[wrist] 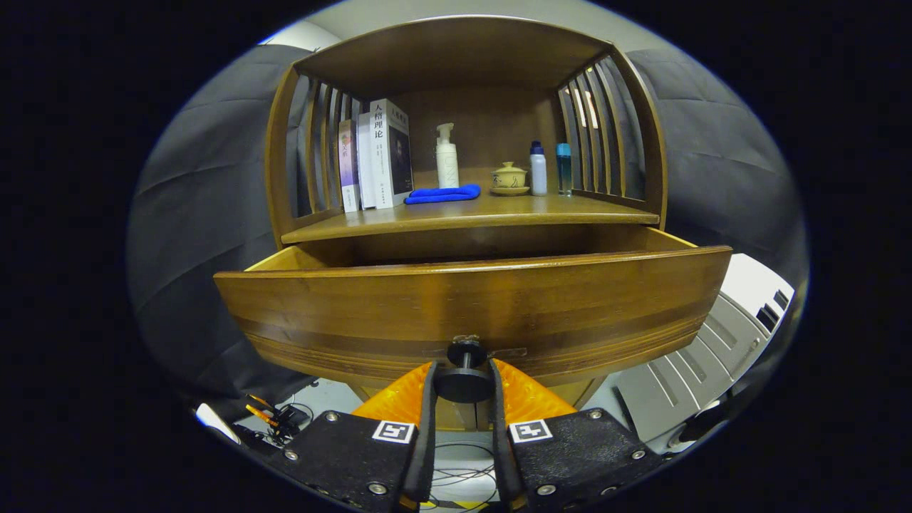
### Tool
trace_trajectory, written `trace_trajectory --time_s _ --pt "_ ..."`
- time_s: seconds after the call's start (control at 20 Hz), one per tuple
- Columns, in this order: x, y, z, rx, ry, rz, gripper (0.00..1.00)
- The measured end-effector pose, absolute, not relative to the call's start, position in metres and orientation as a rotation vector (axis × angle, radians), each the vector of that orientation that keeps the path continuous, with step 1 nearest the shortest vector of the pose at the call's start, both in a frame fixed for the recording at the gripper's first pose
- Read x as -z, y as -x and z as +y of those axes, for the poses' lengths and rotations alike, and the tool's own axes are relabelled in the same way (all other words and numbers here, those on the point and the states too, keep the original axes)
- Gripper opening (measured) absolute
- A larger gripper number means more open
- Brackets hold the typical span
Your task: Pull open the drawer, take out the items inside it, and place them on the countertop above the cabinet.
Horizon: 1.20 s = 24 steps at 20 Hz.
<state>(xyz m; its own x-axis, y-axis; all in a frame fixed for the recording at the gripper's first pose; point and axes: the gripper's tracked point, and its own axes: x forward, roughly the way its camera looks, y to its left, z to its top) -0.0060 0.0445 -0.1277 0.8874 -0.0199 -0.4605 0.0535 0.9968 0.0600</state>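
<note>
The wooden drawer (pixel 470 303) stands pulled out from the cabinet, its curved front facing me. A round black knob (pixel 464 377) sticks out from the middle of that front. My gripper (pixel 463 385) is shut on the knob, one orange-backed finger (pixel 426 399) pressing on each side of it. The drawer's inside is hidden behind its tall front, so I cannot see any items in it. Above the drawer lies the countertop (pixel 491 212), a wooden shelf under an arched hood.
On the countertop stand several books (pixel 376 160) at the left, a folded blue cloth (pixel 443 194), a white pump bottle (pixel 447 158), a small lidded tea bowl (pixel 509 178) and two small bottles (pixel 548 169). Slatted wooden sides (pixel 602 135) close the shelf. Cables (pixel 274 417) lie below left.
</note>
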Motion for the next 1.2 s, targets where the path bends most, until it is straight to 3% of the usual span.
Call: trace_trajectory --time_s 0.4,0.8,1.2 --pt "0.129 0.022 0.048 0.033 -0.046 0.477 0.35" --pt "0.009 0.004 0.044 0.046 -0.053 0.255 0.94" --pt "0.006 -0.061 0.012 0.162 -0.098 0.486 0.94"
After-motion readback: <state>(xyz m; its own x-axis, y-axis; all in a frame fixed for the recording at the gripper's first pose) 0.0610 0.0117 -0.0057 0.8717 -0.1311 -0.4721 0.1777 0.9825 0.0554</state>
